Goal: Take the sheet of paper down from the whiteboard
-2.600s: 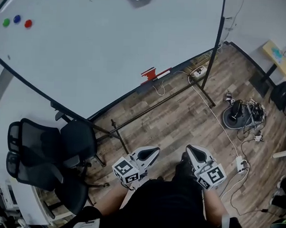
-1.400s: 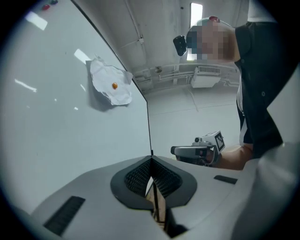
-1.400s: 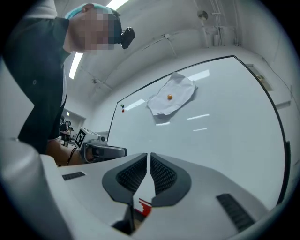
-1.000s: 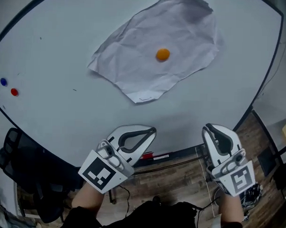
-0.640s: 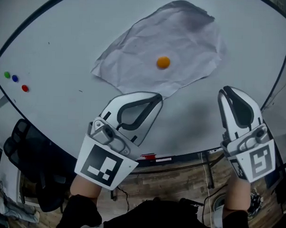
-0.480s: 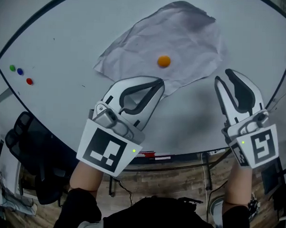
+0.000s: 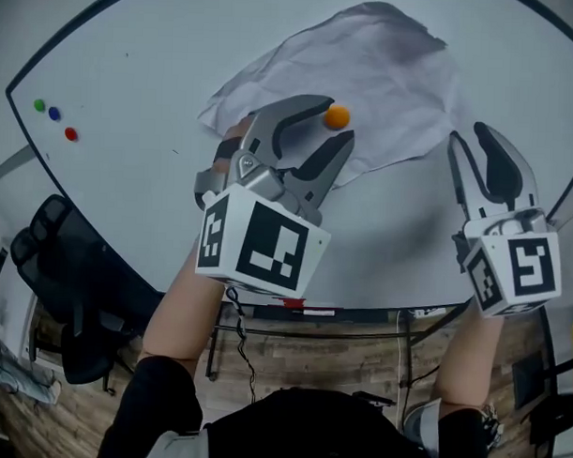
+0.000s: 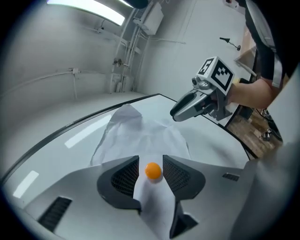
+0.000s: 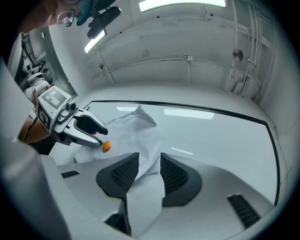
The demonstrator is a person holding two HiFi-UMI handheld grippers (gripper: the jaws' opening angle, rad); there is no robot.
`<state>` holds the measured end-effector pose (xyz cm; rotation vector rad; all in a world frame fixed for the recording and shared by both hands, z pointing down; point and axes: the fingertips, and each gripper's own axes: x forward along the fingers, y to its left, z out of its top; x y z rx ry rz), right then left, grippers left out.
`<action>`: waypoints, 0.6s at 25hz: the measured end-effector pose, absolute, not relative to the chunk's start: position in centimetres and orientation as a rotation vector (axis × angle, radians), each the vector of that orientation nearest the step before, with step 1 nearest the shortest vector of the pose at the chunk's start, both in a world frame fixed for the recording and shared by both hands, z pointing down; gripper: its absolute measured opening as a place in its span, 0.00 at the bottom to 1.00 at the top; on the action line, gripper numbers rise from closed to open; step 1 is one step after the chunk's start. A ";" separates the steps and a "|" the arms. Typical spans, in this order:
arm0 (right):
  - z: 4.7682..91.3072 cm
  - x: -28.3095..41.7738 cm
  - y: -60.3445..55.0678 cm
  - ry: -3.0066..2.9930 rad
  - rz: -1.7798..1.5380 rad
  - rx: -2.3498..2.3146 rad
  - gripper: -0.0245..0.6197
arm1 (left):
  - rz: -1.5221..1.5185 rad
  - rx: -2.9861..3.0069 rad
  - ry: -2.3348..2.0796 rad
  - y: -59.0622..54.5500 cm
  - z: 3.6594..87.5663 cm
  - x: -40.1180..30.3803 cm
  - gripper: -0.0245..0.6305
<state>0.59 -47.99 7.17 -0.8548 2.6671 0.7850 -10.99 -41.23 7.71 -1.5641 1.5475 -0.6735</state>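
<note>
A crumpled white sheet of paper [image 7: 381, 72] hangs on the whiteboard [image 7: 151, 87], pinned by an orange magnet [image 7: 337, 116]. My left gripper [image 7: 320, 131] is up at the sheet's lower part, its jaws opening, and the magnet [image 8: 153, 171] sits in the gap between them with space on both sides. My right gripper [image 7: 470, 136] is at the sheet's right edge, its jaws opening too. In the right gripper view the paper's edge [image 9: 149, 140] lies in line with the gap of the right gripper [image 9: 150, 164], and no pad presses on it.
Green [image 7: 39, 105], blue [image 7: 54, 114] and red [image 7: 71, 133] magnets sit at the board's left end. A black office chair [image 7: 50, 281] stands below left. A red item [image 7: 291, 303] lies on the board's tray, above the wooden floor [image 7: 357, 367].
Both grippers rose from below the board's lower edge up to the sheet. The left one rolled and opened around the orange magnet. The right one opened at the sheet's right edge.
</note>
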 end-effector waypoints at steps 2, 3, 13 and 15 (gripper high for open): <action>7.1 0.5 -48.2 2.670 0.786 -0.862 0.25 | -0.725 -1.527 1.556 -42.1 8.0 -11.0 0.30; 7.1 0.5 -48.3 2.675 0.786 -0.864 0.25 | -0.748 -1.517 1.559 -42.5 8.1 -11.0 0.31; 7.2 -0.4 -49.0 2.732 0.747 -0.832 0.25 | -0.788 -1.460 1.615 -43.9 8.3 -11.2 0.30; 7.3 -0.6 -49.2 2.740 0.740 -0.830 0.25 | -0.792 -1.456 1.624 -43.9 8.4 -11.3 0.30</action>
